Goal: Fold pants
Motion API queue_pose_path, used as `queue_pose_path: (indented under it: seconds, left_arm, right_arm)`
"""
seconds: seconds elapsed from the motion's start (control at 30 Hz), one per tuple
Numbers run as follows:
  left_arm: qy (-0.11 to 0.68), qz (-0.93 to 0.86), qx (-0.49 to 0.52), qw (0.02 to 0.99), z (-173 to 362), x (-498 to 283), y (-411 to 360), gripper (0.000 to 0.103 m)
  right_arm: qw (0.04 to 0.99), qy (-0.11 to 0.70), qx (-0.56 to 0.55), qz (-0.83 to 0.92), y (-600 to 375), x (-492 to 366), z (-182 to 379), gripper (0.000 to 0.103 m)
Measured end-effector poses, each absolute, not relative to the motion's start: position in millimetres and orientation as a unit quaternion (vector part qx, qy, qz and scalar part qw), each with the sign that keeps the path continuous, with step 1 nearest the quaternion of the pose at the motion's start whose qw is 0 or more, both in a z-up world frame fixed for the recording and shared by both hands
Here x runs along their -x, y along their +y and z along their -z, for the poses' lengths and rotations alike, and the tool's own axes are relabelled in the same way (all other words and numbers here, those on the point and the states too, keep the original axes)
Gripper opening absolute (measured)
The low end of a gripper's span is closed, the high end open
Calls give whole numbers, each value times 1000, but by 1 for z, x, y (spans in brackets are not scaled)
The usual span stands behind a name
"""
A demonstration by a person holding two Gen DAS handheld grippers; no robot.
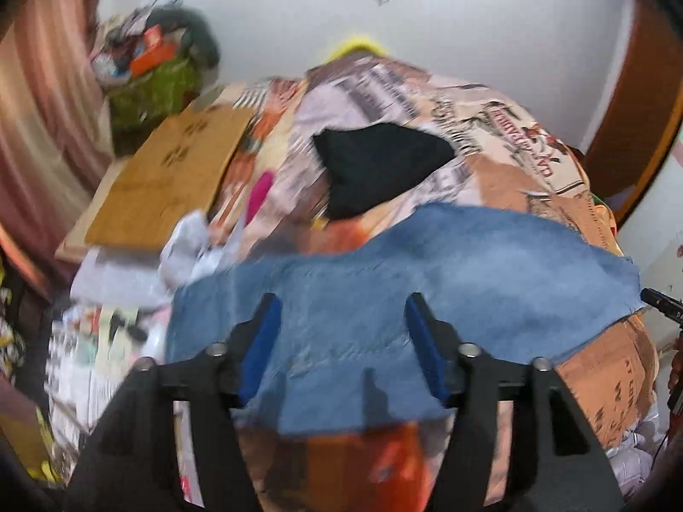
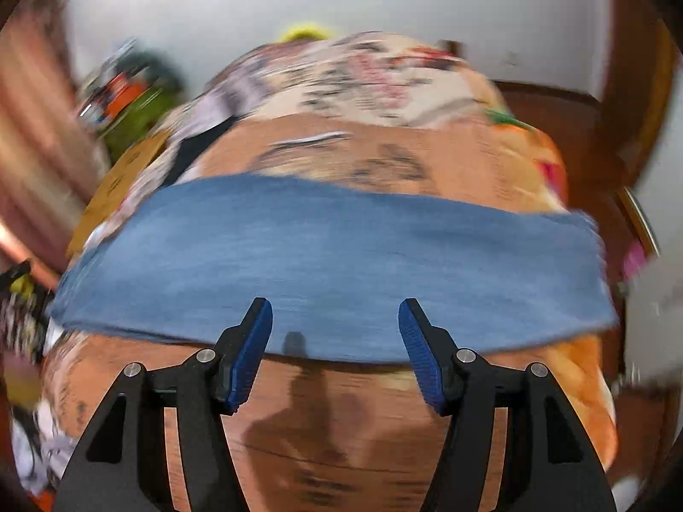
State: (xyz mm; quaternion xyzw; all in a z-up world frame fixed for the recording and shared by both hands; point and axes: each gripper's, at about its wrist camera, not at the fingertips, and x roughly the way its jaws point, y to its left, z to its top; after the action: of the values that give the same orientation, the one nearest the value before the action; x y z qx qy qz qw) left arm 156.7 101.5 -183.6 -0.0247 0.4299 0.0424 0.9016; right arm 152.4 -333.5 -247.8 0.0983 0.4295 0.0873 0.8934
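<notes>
The blue denim pants (image 1: pixel 384 273) lie spread as a wide band across a bed covered by a patterned orange and cream blanket (image 1: pixel 503 158), stretching from one side of the bed to the other. The left hand-held gripper (image 1: pixel 343 311) hangs over the near part of the denim with its blue-padded fingers (image 1: pixel 260 350) spread wide and nothing between them. In the right wrist view the pants (image 2: pixel 333 251) appear as a long flat strip, and the right hand-held gripper (image 2: pixel 336 311) sits above their near edge, likewise spread apart and empty; both views are smeared by motion blur, so whether either gripper touches the cloth cannot be told. Farther up the bed a black garment (image 1: pixel 375 170) rests on the blanket, well apart from the pants. To the left a flat brown cardboard sheet (image 1: pixel 170 175) lies at the bed's side, with a cluttered heap (image 1: pixel 149 55) beyond it near a pinkish curtain (image 1: pixel 42 98).
</notes>
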Motion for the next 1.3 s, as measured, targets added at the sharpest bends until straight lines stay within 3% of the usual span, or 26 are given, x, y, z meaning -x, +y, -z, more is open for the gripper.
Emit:
queue_pose_path:
  seconds: [0.13, 0.5, 0.53, 0.6, 0.87, 1.0, 1.2, 1.3]
  left_arm:
    - [444, -23, 9, 896, 194, -185, 69, 74]
    - [536, 12, 8, 844, 266, -230, 7, 76]
    - [535, 5, 5, 845, 269, -230, 5, 79]
    - [527, -11, -5, 850, 270, -228, 3, 88]
    - [541, -14, 41, 840, 277, -232, 18, 97]
    - [540, -16, 39, 841, 277, -231, 17, 97]
    - [548, -11, 8, 837, 266, -239, 9, 97]
    - [529, 0, 7, 849, 249, -243, 2, 97]
  right_arm:
    - [894, 425, -141, -19, -390, -144, 260, 58]
    - [864, 429, -247, 87, -507, -149, 310, 58]
    - [861, 430, -256, 89, -511, -152, 314, 56]
    - [860, 428, -260, 95, -515, -156, 320, 43]
    - [860, 434, -253, 86, -516, -173, 337, 32]
    - [864, 435, -235, 98, -517, -179, 339, 10]
    - [907, 381, -138, 113, -504, -170, 298, 7]
    - [918, 354, -141, 110, -514, -167, 272, 6]
